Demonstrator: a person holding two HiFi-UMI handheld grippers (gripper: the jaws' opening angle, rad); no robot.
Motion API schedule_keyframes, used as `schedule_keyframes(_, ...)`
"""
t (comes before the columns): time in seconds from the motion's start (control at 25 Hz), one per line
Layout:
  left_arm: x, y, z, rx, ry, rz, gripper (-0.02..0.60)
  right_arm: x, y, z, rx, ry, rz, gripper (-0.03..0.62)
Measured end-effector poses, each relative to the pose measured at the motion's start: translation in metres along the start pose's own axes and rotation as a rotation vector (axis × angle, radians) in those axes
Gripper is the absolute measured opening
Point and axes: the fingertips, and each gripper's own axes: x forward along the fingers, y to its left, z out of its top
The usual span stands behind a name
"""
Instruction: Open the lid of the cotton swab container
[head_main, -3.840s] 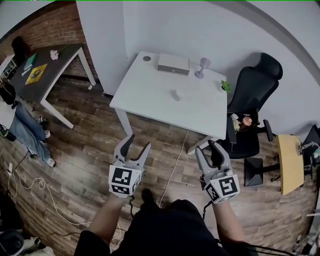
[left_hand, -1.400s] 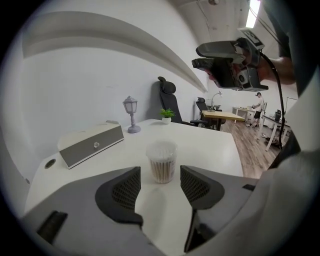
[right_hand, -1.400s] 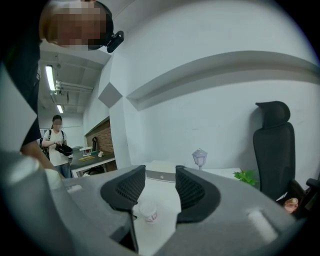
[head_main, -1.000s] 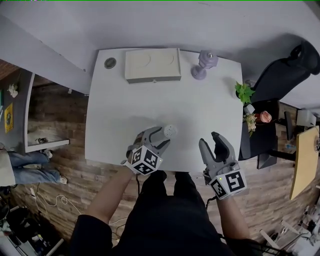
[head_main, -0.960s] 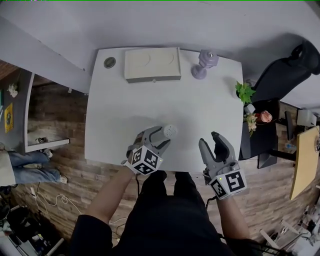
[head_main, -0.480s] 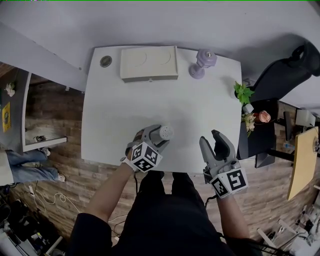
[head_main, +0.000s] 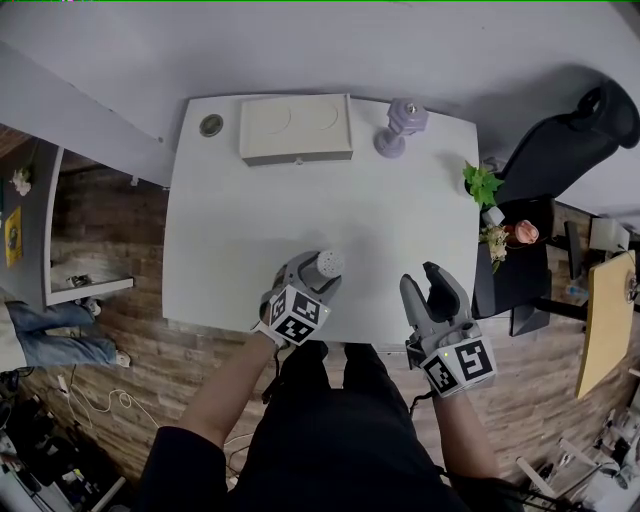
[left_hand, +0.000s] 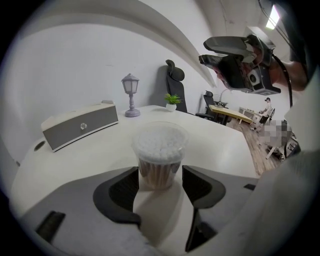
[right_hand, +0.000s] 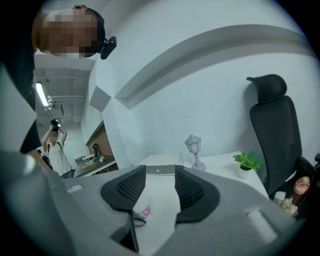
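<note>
Cotton swab container (left_hand: 159, 159) upright, clear lid (left_hand: 160, 136) on, packed with swabs (left_hand: 156, 174).

Office interior: a white table (head_main: 400, 230) is set against a plain wall, with a black swivel chair (head_main: 560, 150) drawn up at its side and a wood-plank floor (head_main: 120, 340) laid beneath. Further desks (left_hand: 235, 114) are seen beyond in the left gripper view. Strip lights (right_hand: 42, 95) and a brick wall (right_hand: 102, 142) are caught in the right gripper view. A small lamp (head_main: 398, 125) and a potted plant (head_main: 482, 183) are kept on the table.
</note>
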Motion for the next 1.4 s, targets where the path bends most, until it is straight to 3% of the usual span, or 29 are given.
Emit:
schedule_keyframes(0.36,0.009,0.004,0.003,-0.035,-0.02,0.069,0.265,-0.019,0.0,-0.008,0.033,-0.008,-0.009,0.175)
schedule_keyframes(0.72,-0.009,-0.01,0.013,0.06,-0.064,0.04,0.238,-0.038,0.006,-0.009,0.025,-0.011,-0.011,0.16)
schedule_keyframes(1.16,-0.083,-0.017,0.08,0.052,-0.179,0.032,0.235,-0.043,0.029,0.033,-0.089,-0.064,0.055,0.158)
schedule_keyframes(1.4,-0.134,-0.018,0.125,0.047,-0.213,0.046,0.235,-0.037,0.05,0.07,-0.172,-0.106,0.142,0.158)
